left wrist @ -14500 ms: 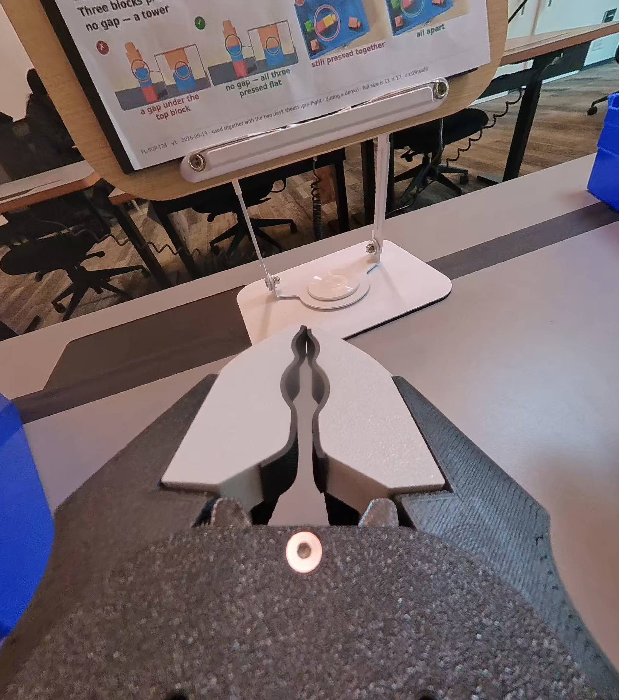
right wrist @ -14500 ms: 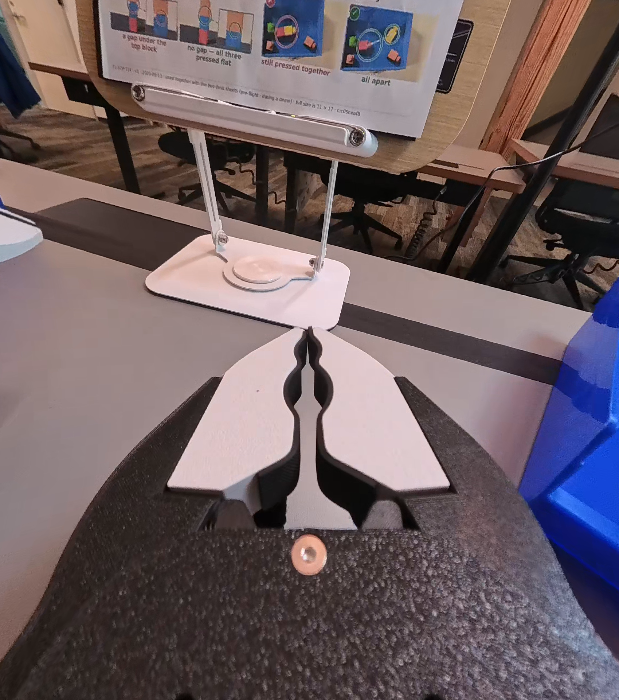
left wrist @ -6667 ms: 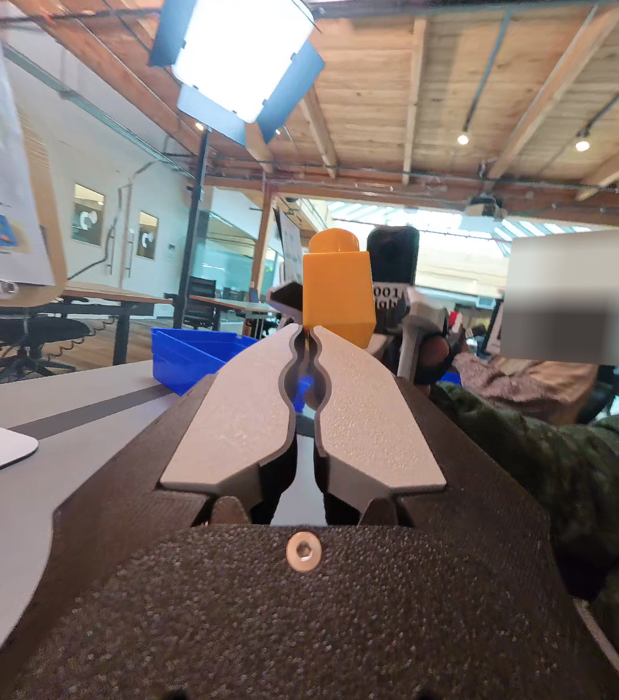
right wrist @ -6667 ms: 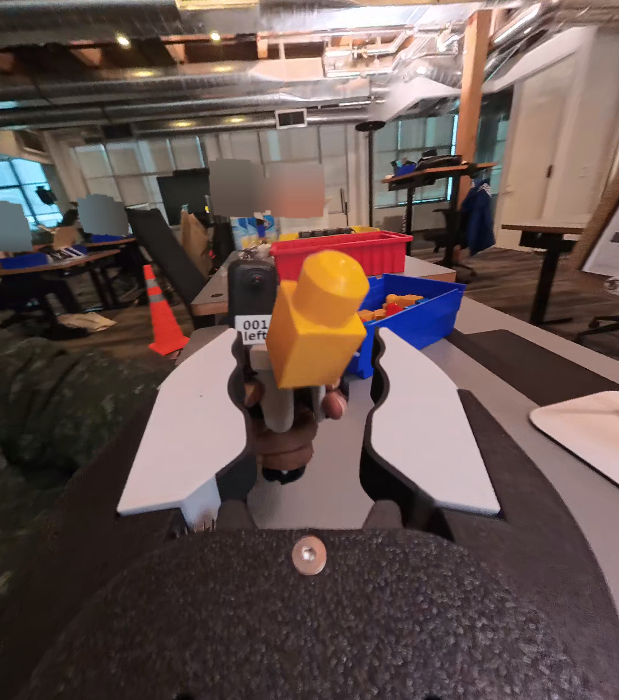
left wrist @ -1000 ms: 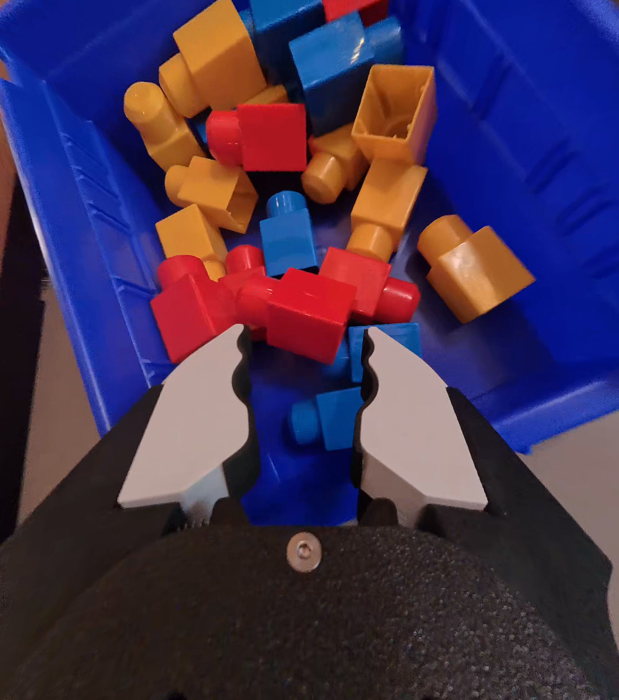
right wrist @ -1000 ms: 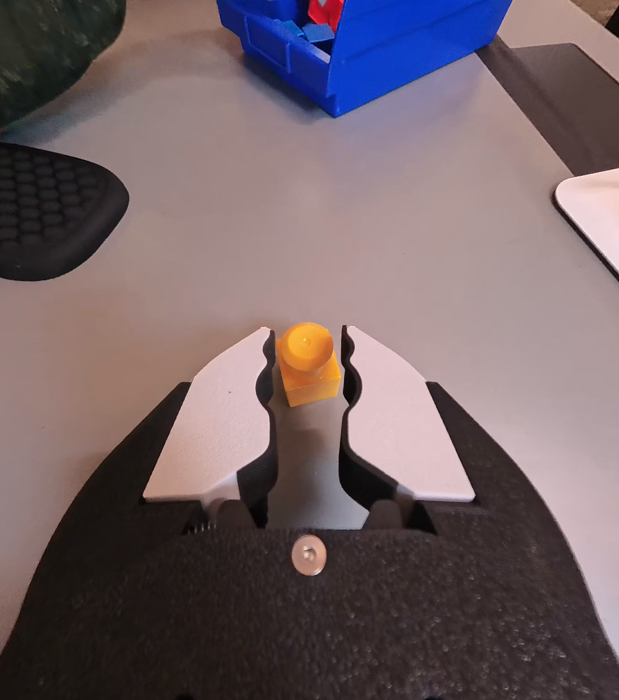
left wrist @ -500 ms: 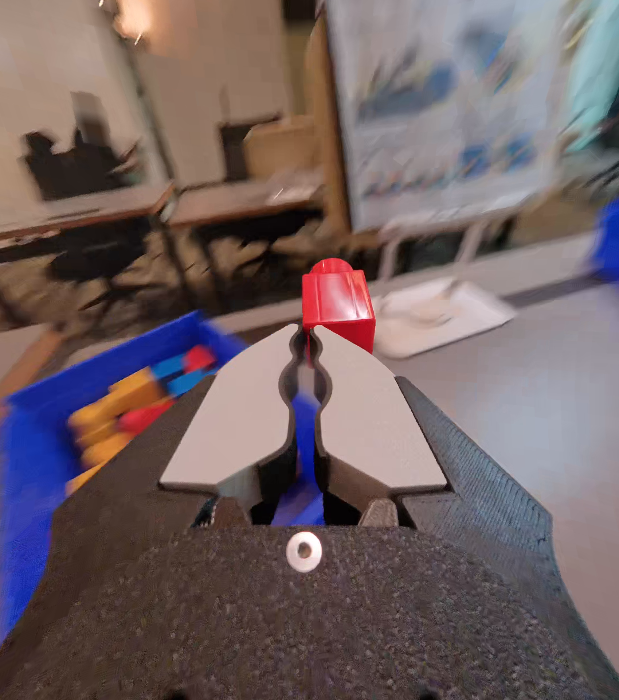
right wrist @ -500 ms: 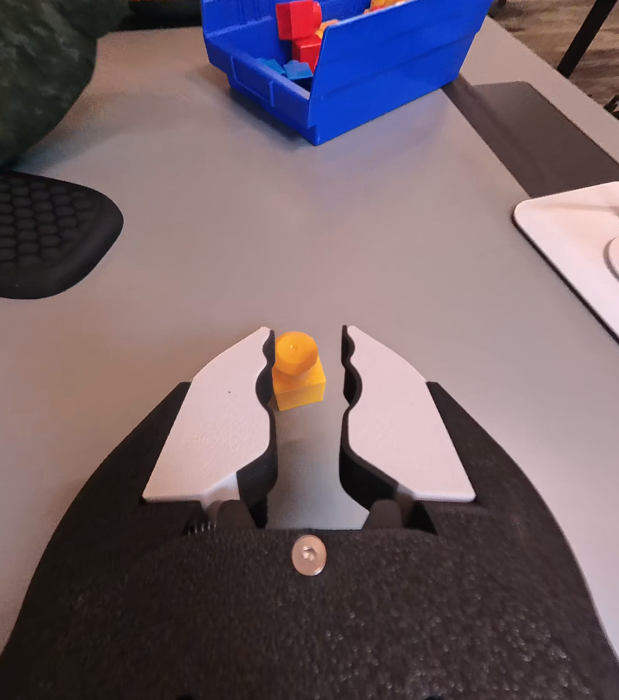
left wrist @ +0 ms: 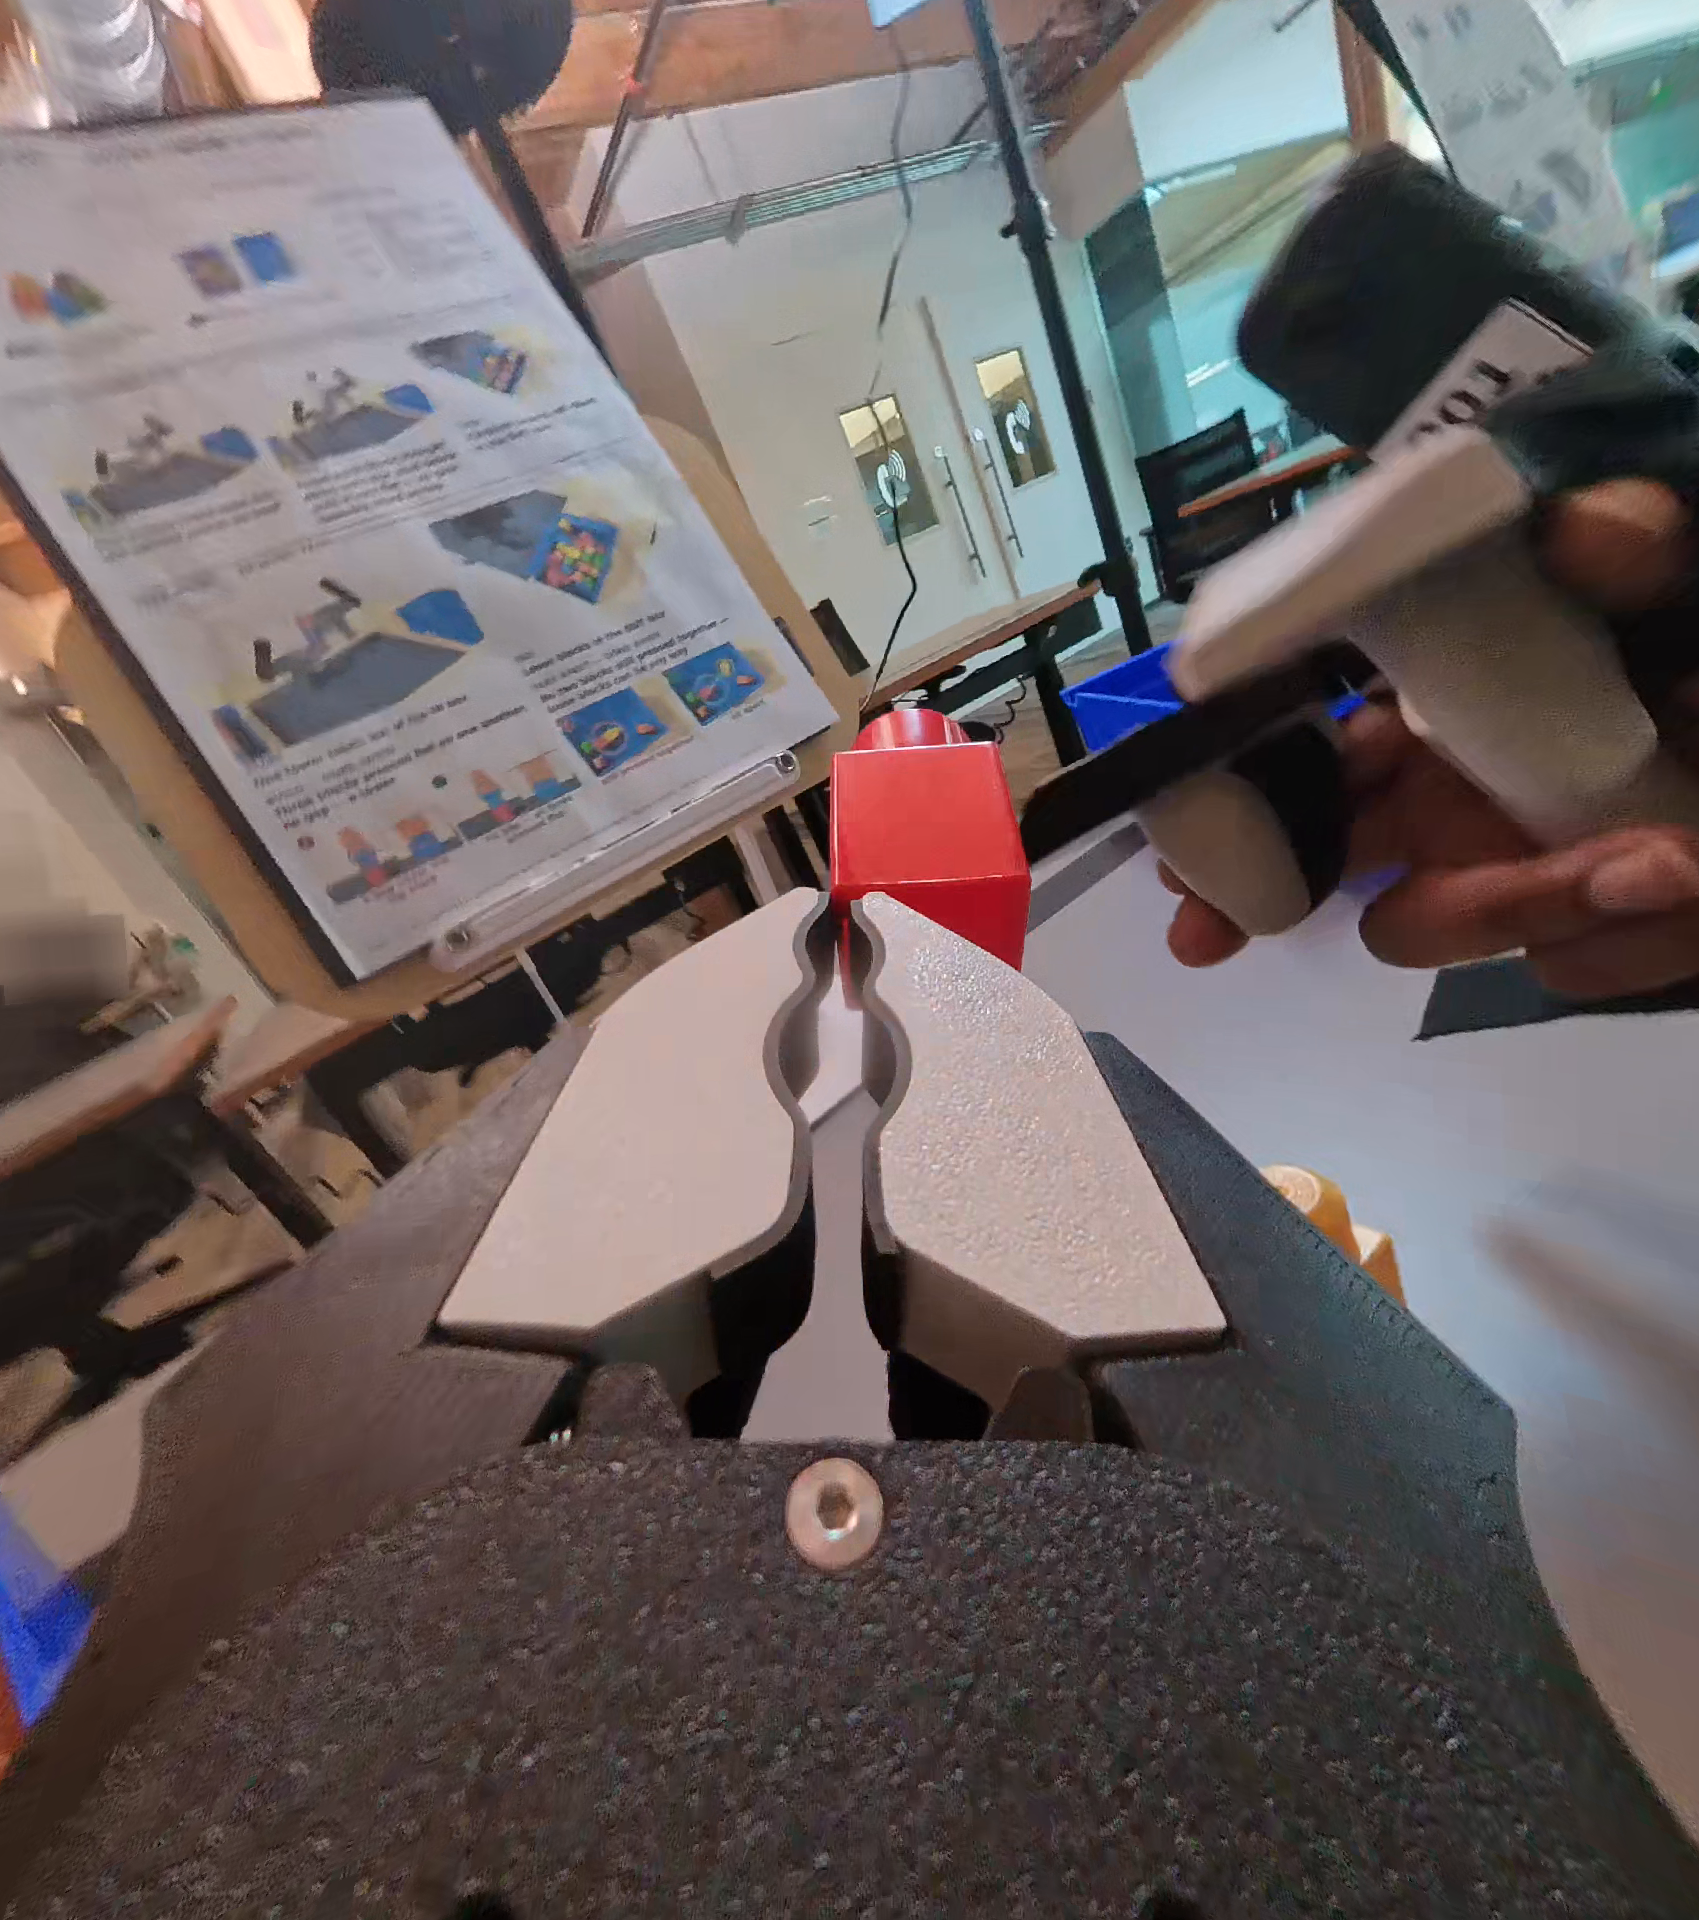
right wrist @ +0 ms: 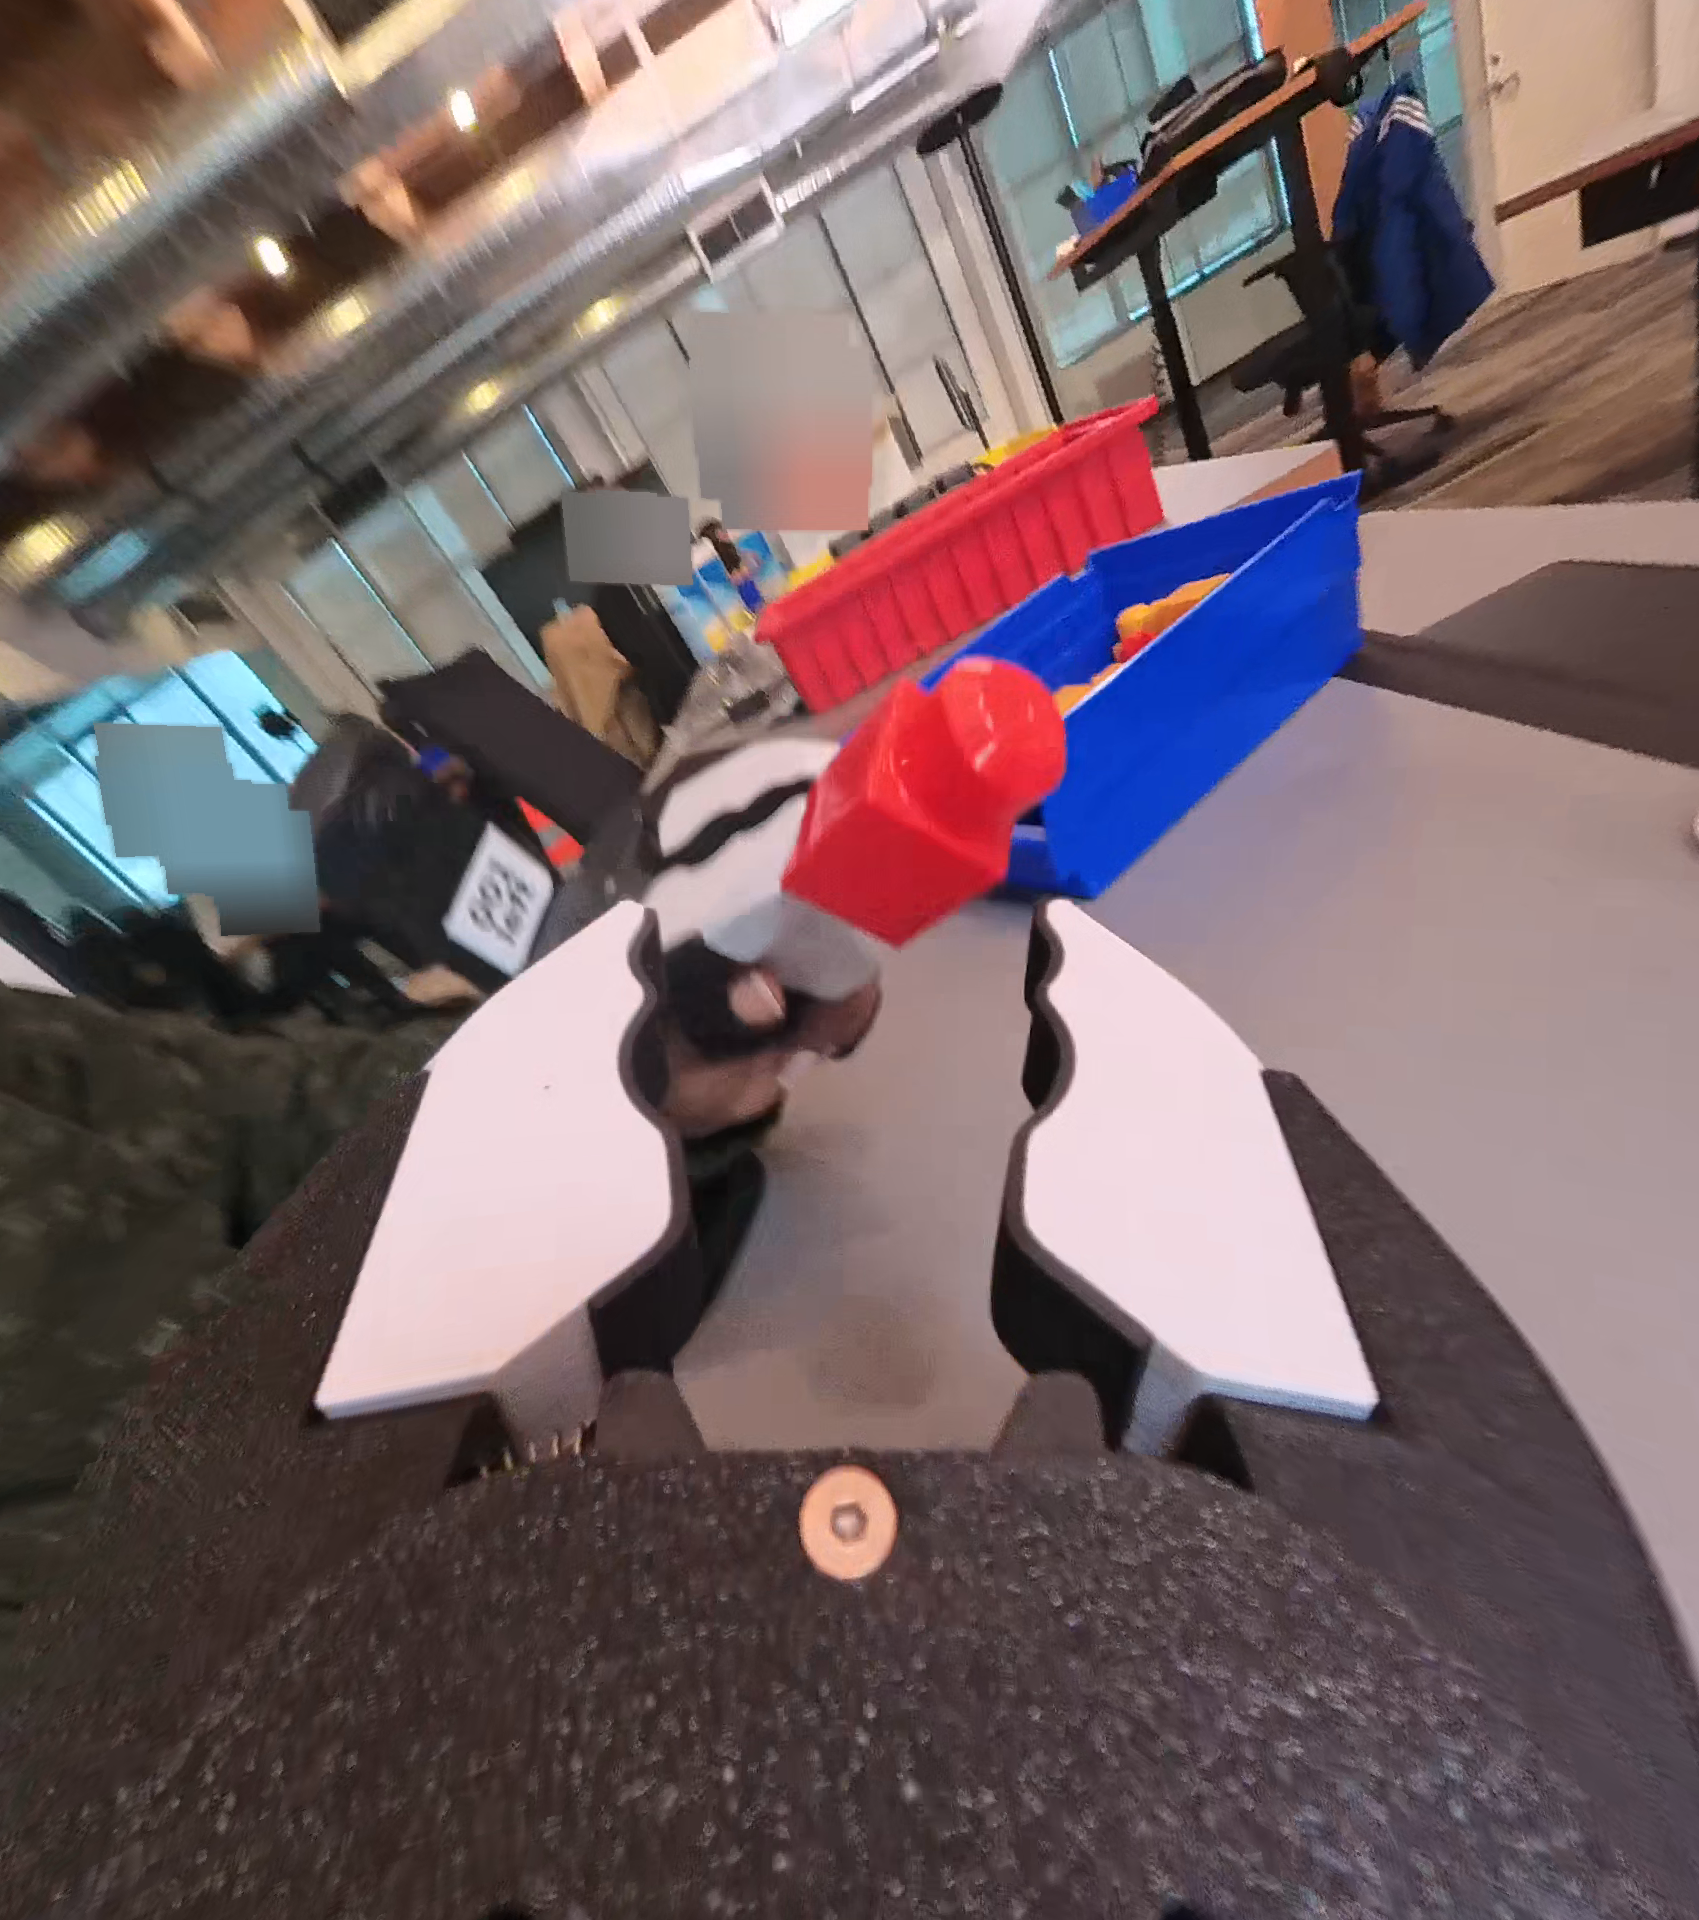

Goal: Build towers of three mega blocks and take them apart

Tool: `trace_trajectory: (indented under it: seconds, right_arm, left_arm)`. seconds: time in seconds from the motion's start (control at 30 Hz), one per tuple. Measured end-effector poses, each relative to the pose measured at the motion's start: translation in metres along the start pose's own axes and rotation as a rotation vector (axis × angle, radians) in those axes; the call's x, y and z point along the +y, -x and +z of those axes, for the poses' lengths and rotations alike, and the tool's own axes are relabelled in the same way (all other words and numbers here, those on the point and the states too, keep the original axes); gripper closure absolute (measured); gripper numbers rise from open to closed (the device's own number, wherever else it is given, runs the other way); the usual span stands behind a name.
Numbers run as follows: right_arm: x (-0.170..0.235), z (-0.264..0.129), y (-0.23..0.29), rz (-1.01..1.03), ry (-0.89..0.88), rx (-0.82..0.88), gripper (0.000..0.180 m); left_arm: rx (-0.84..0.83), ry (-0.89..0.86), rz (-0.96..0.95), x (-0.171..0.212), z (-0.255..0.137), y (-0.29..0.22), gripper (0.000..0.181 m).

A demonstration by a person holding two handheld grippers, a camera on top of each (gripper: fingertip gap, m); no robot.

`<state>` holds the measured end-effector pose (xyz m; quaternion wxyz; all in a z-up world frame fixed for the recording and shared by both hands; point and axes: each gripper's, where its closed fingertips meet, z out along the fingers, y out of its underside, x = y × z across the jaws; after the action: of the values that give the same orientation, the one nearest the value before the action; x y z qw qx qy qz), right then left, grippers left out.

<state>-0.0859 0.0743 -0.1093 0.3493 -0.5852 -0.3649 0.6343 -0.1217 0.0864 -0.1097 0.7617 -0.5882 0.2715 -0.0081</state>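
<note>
Grey table (right wrist: 1447, 1039) runs bare across the right of the right wrist view, up to a blue bin (right wrist: 1209, 717) of blocks at upper centre. Mid-frame, the left gripper (left wrist: 843, 914) pinches a red block (left wrist: 923, 842) by its lower edge, stud up, held off the table. The right gripper (right wrist: 840, 925) stands wide, holding nothing. An orange block (left wrist: 1333, 1226) peeks out at right of the left wrist view.

hand-held gripper (left wrist: 843, 914) | grey fingers | black textured body | silver screw
</note>
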Motion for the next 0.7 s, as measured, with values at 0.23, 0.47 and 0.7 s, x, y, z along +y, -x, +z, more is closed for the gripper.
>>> trace_trajectory:
  seconds: [0.23,0.47,0.7]
  right_arm:
    - [0.002,0.003,-0.009,0.145,-0.051,-0.022,0.141]
    - [0.024,-0.018,-0.017,-0.322,0.196,0.095,0.142]
    - [0.077,0.001,0.010,-0.566,0.442,-0.025,0.142]
  left_arm:
    - [0.136,-0.025,0.139,0.003,0.001,-0.038,0.175]
    - [0.615,0.046,-0.475,0.012,-0.014,-0.054,0.130]
    - [0.872,0.055,-0.523,0.009,-0.035,-0.086,0.123]
